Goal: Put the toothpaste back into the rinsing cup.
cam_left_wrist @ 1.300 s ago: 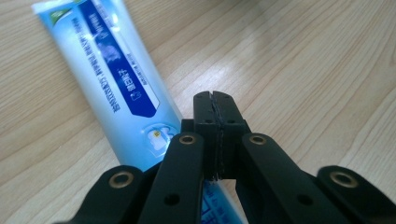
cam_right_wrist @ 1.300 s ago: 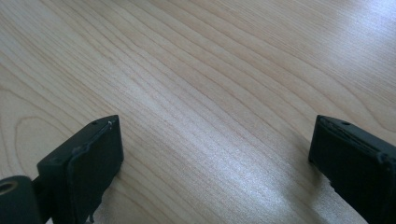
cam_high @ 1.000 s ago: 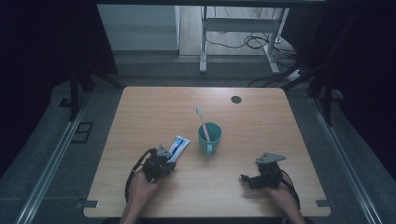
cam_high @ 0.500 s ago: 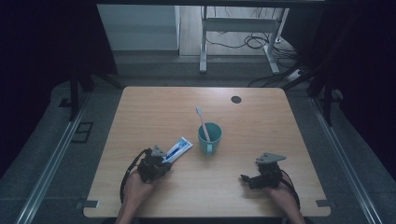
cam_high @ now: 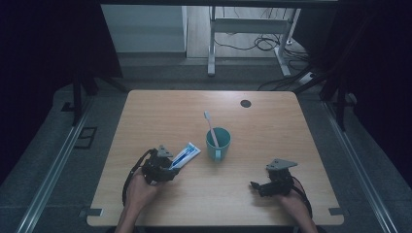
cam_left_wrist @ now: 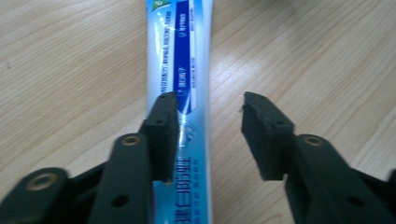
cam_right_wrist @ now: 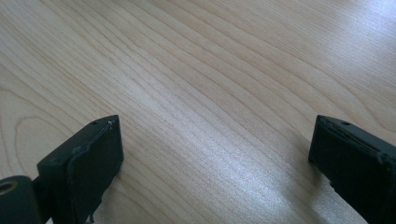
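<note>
Apparently early: white-and-blue toothpaste tube lies ungrasped on the wooden table between the spread left gripper jaws, teal cup already holds a toothbrush, right gripper idle, spread wide.

A light wooden table carries a teal mug near its middle and a toothpaste tube just beside it

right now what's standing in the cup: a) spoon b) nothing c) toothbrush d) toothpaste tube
c: the toothbrush stands in the cup, leaning with its head up and to the left, while the tube lies flat on the table between the open jaws of the left hand-held gripper.
</note>
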The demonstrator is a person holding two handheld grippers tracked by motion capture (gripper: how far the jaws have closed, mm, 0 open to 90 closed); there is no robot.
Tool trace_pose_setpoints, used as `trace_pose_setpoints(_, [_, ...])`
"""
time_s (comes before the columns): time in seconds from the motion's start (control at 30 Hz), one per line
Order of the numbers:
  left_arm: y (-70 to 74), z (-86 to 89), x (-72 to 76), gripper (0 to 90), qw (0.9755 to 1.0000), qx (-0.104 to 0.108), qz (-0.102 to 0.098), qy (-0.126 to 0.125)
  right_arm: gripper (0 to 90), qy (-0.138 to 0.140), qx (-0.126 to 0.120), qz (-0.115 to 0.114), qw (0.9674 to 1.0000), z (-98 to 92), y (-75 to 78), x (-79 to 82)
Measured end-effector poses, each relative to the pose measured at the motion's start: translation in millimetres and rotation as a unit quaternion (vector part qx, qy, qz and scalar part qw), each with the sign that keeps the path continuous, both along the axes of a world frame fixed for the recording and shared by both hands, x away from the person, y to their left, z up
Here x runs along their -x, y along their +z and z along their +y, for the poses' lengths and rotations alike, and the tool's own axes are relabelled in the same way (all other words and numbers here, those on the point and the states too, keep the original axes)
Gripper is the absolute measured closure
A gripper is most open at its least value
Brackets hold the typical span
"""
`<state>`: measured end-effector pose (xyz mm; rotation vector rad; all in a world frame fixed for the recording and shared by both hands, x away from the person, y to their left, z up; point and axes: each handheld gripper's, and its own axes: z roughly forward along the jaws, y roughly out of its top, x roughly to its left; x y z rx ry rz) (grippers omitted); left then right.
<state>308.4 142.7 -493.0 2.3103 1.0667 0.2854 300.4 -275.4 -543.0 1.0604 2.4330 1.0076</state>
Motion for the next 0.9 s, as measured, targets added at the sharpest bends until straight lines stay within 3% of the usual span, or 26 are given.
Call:
trace_pose_setpoints(0.27, [-5.0, -2.0, -15.0, 38.1, 0.9990, -0.028, 0.034, 0.004, 2.9, 0.000, 0.000, 0.001, 1.0000, 0.1, 0.0, 0.1])
trace_pose_setpoints(0.6, [-5.2, -8.6, -28.6, 31.7, 0.9973, -0.045, 0.057, 0.003, 2.9, 0.000, 0.000, 0.000, 1.0000, 0.0, 0.0, 0.0])
trace_pose_setpoints(0.9, [-5.1, -20.7, -40.2, 24.2, 0.9936, -0.073, 0.085, -0.010, 2.9, 0.000, -0.001, 0.000, 1.0000, 0.1, 0.0, 0.1])
